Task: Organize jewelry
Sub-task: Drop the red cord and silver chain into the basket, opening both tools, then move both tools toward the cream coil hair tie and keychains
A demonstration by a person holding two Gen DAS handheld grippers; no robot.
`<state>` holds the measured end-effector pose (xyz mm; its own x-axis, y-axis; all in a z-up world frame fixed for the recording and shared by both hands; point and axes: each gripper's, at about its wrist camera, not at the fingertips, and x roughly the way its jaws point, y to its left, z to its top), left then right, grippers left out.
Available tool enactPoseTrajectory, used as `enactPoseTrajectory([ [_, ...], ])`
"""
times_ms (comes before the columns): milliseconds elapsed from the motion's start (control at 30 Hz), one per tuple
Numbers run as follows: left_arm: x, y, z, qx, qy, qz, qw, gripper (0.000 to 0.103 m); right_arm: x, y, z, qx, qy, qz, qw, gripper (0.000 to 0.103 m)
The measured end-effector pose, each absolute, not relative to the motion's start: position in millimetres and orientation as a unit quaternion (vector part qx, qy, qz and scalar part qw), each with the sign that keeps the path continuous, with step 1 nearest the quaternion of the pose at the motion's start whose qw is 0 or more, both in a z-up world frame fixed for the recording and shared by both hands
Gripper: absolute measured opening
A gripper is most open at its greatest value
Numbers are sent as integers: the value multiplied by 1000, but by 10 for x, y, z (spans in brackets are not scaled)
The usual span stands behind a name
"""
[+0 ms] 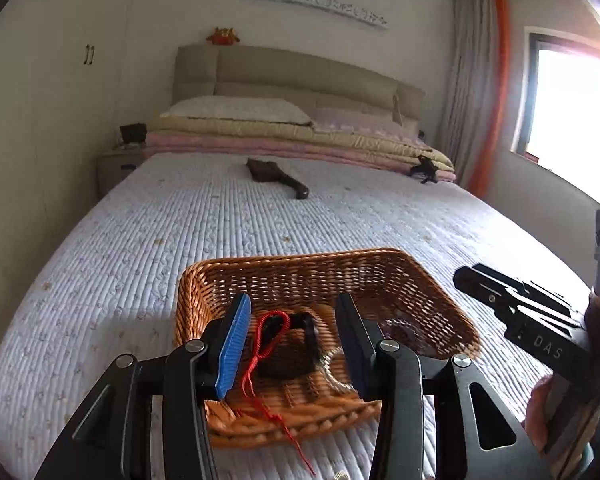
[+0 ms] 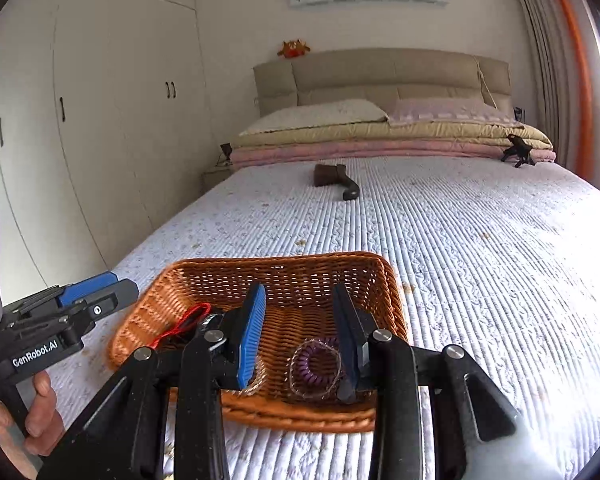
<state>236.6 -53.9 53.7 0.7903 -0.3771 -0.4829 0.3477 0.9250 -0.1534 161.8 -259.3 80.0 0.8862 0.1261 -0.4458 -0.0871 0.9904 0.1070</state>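
Wicker basket w/ red cord, both grippers apart

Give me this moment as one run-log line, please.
left tool: open, empty | right tool: open, empty | basket: red cord, purple coil inside

A home bedroom: a quilted bed with padded headboard, pillows, white wardrobes, curtained window.

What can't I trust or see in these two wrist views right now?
- Dark item by the red cord in the basket: left view, blurred, partly behind the fingers.
- Purple coil: right view, its right edge behind a finger.
- Basket's near corners: both views, hidden by gripper frames.
- Window: overexposed.
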Motion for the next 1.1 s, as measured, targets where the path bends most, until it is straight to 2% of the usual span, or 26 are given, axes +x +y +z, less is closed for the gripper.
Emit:
enactPoseTrajectory([
  [200, 1781, -516, 495, -17, 286, -196, 938, 45, 905, -2588, 867, 53, 251, 72, 964, 37],
  [467, 1239, -416, -74, -44, 343, -193, 918, 45, -60, -2482, 383, 32, 292, 61, 954, 37],
  [833, 1250, -436, -315, -74, 372, -190, 906, 45, -235, -2412, -43, 20, 311, 50, 949, 37],
  [1100, 1511, -690, -472, -80, 427, -212, 875, 44, -186, -2320, -116, 6, 317, 52, 947, 37],
])
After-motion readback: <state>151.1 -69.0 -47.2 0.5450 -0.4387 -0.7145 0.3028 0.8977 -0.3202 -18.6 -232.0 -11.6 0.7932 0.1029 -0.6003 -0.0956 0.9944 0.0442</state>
